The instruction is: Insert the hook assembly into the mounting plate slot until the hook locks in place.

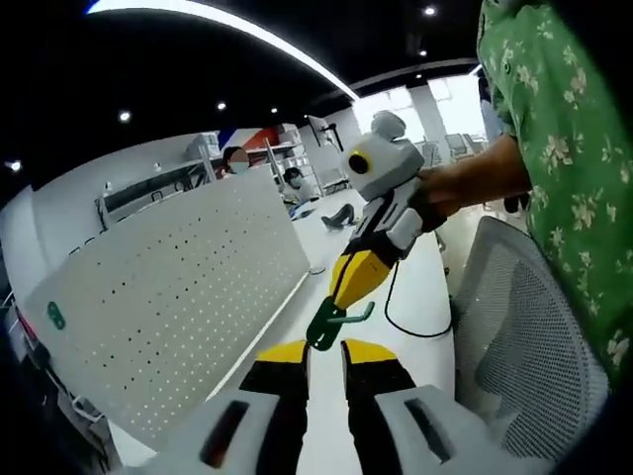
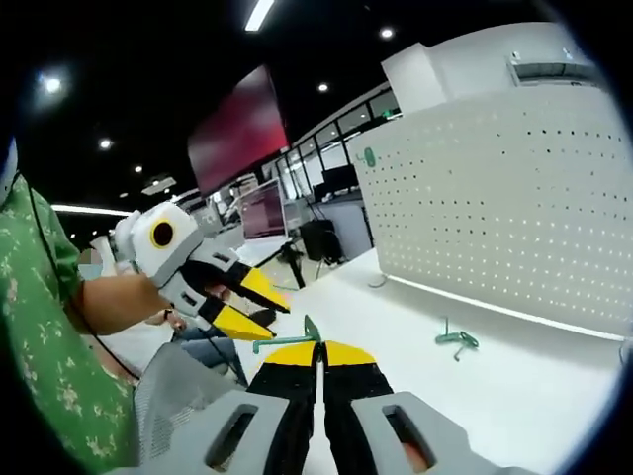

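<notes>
Two tongs matter: right tongs (image 2: 318, 346) pinch the hook (image 1: 334, 319), left tongs (image 1: 326, 348) gape, so a slip before the pegboard (image 2: 514, 208) is likely.

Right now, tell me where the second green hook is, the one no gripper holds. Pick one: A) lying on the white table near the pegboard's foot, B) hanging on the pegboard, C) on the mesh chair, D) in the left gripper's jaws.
A: the right gripper view shows the loose green hook lying flat on the white table, short of the pegboard.
</notes>
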Tool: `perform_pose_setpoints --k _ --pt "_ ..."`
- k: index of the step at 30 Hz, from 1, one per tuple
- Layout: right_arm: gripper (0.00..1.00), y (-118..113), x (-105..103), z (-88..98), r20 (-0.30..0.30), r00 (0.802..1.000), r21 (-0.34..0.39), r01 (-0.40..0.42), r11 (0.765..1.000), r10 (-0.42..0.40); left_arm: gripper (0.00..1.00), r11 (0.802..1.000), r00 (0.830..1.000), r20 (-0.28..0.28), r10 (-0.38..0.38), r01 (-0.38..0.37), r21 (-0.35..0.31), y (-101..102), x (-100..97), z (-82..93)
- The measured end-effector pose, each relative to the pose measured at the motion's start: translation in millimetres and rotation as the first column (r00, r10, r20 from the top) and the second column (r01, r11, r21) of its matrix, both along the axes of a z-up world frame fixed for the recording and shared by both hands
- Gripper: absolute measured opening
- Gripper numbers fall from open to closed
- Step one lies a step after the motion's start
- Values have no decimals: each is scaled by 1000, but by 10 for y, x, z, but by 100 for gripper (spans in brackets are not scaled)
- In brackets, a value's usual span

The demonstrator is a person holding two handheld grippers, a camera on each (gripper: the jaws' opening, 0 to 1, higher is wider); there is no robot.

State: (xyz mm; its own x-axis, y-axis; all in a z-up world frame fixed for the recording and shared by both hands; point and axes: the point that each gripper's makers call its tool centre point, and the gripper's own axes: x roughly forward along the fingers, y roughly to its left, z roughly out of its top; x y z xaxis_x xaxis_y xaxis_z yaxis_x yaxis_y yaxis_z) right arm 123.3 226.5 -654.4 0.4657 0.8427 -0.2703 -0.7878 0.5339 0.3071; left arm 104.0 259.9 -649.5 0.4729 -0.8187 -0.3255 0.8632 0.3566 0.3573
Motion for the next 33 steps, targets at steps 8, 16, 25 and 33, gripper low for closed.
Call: perform_pose_setpoints --k 8,16,25,33 --pt "0 43 118 -119 -65 997 -50 47 998 -51 13 999 999 44 20 -21 28 -83 29 -26" --pt "0 61 203 -219 -111 989 -94 90 991 -100 13 992 992 102 68 -78 99 -165 150 -141" --pt "0 62 282 -316 -140 979 -135 129 982 -148 10 959 969 191 155 -194 205 -196 347 -339" --pt "0 57 264 -384 -140 977 -169 139 976 -164 8 939 959 246 138 -206 274 -227 343 -429"
